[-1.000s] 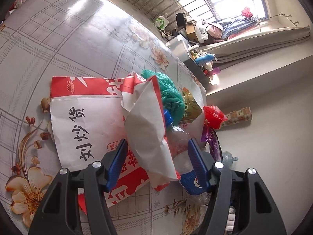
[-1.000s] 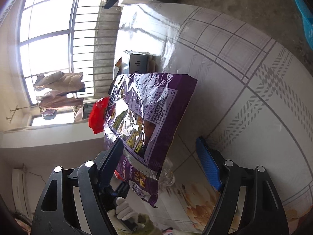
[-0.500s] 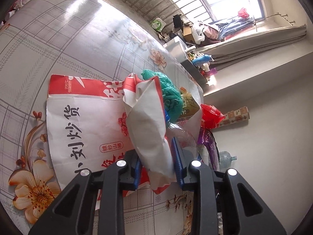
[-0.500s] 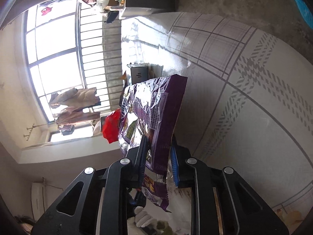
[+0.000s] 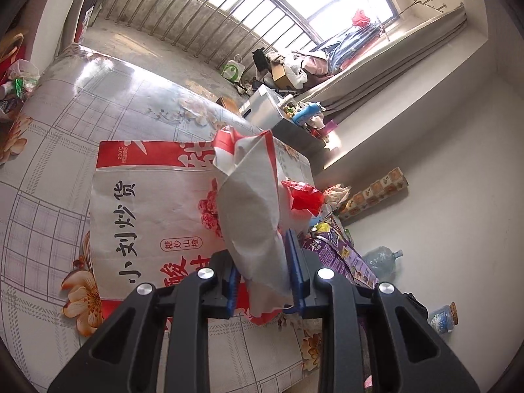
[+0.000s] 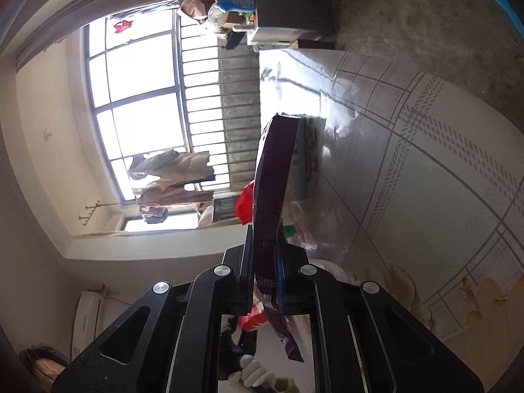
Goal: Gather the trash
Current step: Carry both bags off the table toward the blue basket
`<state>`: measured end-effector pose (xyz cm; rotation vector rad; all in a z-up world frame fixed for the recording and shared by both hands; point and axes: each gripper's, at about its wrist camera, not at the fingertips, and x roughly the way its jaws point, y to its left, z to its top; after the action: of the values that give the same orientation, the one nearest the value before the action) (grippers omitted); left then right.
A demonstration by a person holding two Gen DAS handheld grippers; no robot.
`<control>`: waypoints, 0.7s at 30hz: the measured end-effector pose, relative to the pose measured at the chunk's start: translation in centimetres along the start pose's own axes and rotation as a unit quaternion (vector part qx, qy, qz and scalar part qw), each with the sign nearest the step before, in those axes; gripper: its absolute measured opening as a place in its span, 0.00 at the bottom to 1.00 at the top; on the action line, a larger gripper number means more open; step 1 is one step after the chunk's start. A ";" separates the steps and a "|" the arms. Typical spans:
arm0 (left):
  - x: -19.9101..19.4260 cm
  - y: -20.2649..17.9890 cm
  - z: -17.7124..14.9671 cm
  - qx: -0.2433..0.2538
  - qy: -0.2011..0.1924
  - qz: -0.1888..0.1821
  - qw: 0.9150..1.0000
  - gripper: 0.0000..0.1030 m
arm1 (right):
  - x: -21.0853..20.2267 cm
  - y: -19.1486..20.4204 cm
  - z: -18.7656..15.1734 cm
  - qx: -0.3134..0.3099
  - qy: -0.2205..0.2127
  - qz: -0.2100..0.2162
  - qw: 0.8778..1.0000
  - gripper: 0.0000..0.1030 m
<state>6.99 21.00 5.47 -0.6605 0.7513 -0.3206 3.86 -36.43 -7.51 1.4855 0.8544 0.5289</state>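
We have the left gripper (image 5: 262, 275) clamped on the lifted flap of the red-and-white paper snack bag (image 5: 154, 209), whose printed body lies flat on the glossy flowered tablecloth (image 5: 59, 124). The right gripper (image 6: 265, 275) is closing on the purple foil snack packet (image 6: 271, 177), which stands edge-on between its 2 pads, clear of the cloth. To do this well, we judge both grips need to stay deep on the material, since thin paper tears and slick foil slips. The paper looks matte and creased; the foil is shiny and crinkled. A red plastic wrapper (image 5: 303, 196) lies just beyond the flap.
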 end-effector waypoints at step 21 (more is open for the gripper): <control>-3.9 -12.6 0.1 0.165 -0.048 -0.066 0.983 0.23 | -5.5 4.9 -0.9 -0.107 -0.067 0.084 0.988 0.08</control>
<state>3.85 13.46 15.79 -0.4094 0.5464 -0.5184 0.70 -39.82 -1.65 1.3850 0.5517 0.6180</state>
